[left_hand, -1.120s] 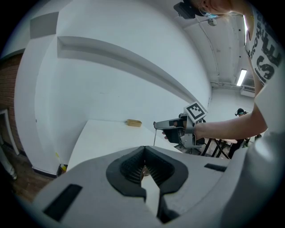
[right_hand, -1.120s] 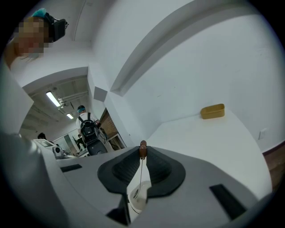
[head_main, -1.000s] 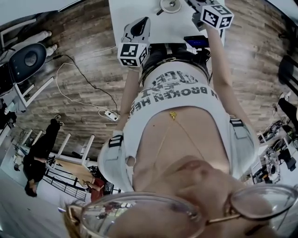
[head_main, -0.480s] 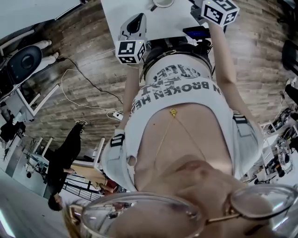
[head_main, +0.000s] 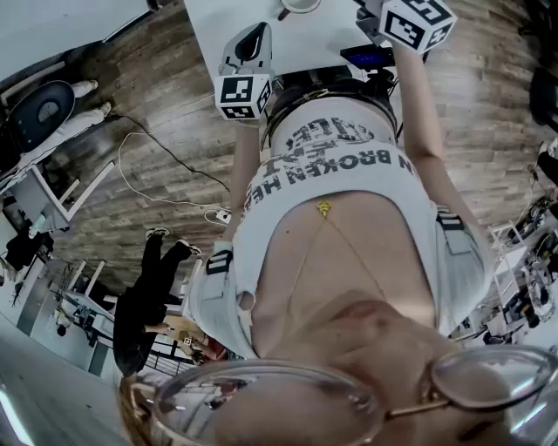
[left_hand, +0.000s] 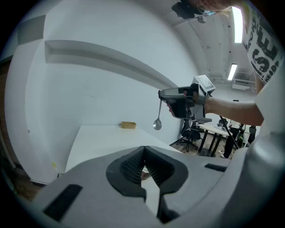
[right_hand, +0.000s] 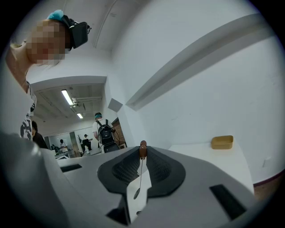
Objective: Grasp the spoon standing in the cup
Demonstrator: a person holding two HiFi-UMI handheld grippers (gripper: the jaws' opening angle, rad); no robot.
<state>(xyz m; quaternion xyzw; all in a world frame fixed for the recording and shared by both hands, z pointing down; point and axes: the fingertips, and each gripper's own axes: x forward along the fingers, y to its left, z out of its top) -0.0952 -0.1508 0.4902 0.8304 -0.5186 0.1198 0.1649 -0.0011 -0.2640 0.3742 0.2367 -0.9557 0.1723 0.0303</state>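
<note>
White table (left_hand: 98,138) against a white wall (left_hand: 89,89), seen from both grippers and from above.

Right gripper (right_hand: 142,153): jaws closed on the brown end of the spoon (left_hand: 158,116). The thin shaft hangs straight down from the tips, bowl lowest. In the left gripper view the spoon is clear of the table surface, with free air on every side of its bowl. It is out of the cup (head_main: 299,5), whose rim shows at the upper edge of the head view, on the table between the two grippers.

Left gripper (left_hand: 143,153): jaw tips together, nothing clamped, held low over the near part of the table.

Tan tray (left_hand: 128,125): at the far end of the table, just beside the wall and well apart from both grippers. The surface between it and the jaws is bare.

Edges: a long ledge (left_hand: 111,58) projects from the wall above the table. The table's right edge drops to open floor, with an office chair (left_hand: 191,131) and a desk (left_hand: 213,129) beyond. The near edge lies at the person's waist.
</note>
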